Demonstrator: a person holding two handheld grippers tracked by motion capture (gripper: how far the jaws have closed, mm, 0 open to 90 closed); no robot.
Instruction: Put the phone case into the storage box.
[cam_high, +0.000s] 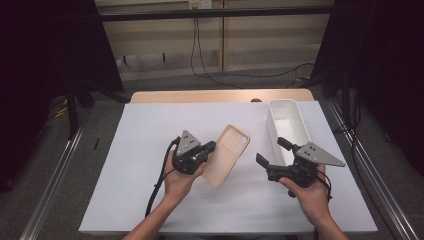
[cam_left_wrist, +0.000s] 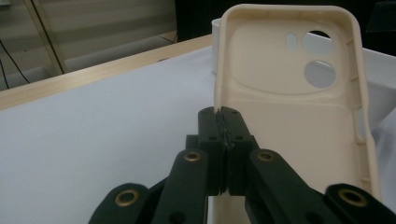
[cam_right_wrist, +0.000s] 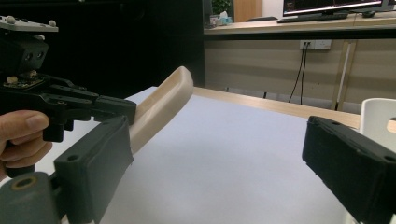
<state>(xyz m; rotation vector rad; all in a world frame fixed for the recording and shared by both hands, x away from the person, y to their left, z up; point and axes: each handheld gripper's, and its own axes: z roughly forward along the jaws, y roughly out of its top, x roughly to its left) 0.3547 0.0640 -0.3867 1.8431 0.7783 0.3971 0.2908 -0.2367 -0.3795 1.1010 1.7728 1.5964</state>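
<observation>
The left gripper (cam_high: 209, 147) clamps the phone case (cam_high: 227, 155) by its side wall. The right gripper (cam_high: 272, 151), jaws wide and empty, should keep clear while the case goes steadily toward the white bin (cam_high: 302, 125) at far right.

even overhead light, dark surrounds, soft shadows, slightly blurred close foreground

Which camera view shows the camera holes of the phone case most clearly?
The left gripper view: the phone case faces the camera, inner side open, its holes plain, its edge pinched in the left claw. The high view shows the case small, holes tiny. The right gripper view shows the case side-on, holes hidden.
</observation>
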